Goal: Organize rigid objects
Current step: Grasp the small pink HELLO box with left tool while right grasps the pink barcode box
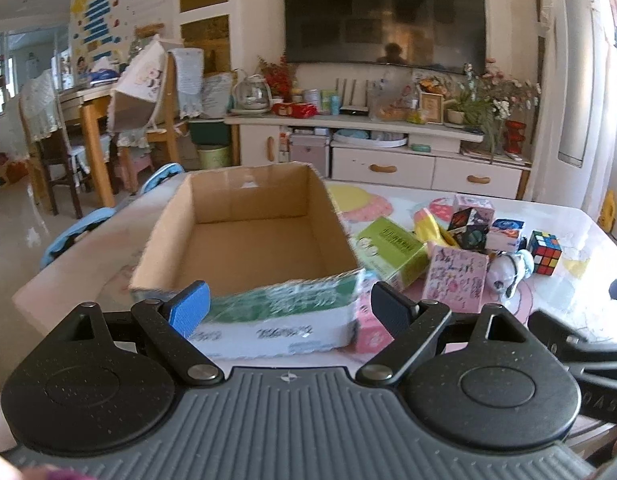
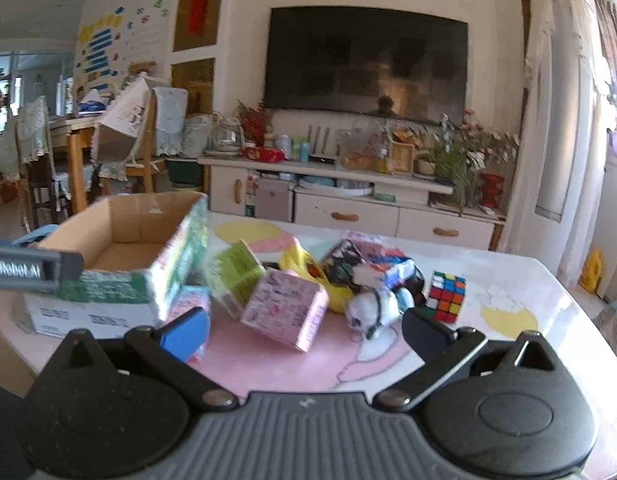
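An open, empty cardboard box [image 1: 244,236] with a green and white printed outside stands on the left of the table; it also shows in the right wrist view [image 2: 120,264]. My left gripper [image 1: 288,304] is open just in front of its near wall, holding nothing. To the box's right lies a heap: a green box [image 1: 392,250], a pink patterned box [image 1: 456,276], a yellow bag [image 1: 428,224], a dark patterned box [image 1: 466,226] and a Rubik's cube [image 1: 545,252]. My right gripper [image 2: 304,332] is open and empty, just in front of the pink box [image 2: 284,308] and a small white toy [image 2: 372,310].
A small pink carton [image 2: 188,300] leans at the box's right front corner. The table [image 2: 504,320] has a pale patterned cover. A blue chair [image 1: 76,232] stands at its left side. A TV cabinet [image 1: 388,140] stands behind the table.
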`<action>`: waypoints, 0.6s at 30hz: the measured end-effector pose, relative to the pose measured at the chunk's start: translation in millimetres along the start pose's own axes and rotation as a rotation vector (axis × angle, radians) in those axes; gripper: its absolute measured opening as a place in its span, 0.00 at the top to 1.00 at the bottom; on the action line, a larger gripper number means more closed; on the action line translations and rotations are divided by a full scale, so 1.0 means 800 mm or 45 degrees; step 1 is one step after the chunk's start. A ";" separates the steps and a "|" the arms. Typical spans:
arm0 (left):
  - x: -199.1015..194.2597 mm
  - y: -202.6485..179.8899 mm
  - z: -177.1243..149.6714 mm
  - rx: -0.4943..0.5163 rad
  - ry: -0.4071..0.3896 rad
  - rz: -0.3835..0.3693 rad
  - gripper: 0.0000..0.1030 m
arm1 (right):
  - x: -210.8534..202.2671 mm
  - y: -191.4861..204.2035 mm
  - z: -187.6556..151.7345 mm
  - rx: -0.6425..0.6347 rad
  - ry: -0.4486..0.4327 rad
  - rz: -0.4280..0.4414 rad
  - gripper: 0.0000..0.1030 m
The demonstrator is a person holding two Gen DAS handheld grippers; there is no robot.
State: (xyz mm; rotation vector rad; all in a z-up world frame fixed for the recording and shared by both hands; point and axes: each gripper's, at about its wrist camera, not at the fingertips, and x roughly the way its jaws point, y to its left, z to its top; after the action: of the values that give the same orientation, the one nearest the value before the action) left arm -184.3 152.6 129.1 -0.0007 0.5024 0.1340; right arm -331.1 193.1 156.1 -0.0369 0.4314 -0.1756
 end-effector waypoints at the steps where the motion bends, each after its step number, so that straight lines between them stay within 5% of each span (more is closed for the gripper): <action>1: 0.004 -0.001 0.001 0.007 -0.008 -0.011 0.00 | 0.004 -0.006 -0.003 0.009 0.008 -0.010 0.01; 18: 0.091 -0.057 0.029 0.097 -0.116 -0.135 0.00 | 0.071 -0.066 -0.030 0.139 0.155 -0.042 0.01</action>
State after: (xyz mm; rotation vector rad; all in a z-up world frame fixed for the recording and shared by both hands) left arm -104.0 117.4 112.8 0.0530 0.4154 0.0109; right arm -299.0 130.9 114.8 0.0741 0.5422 -0.2345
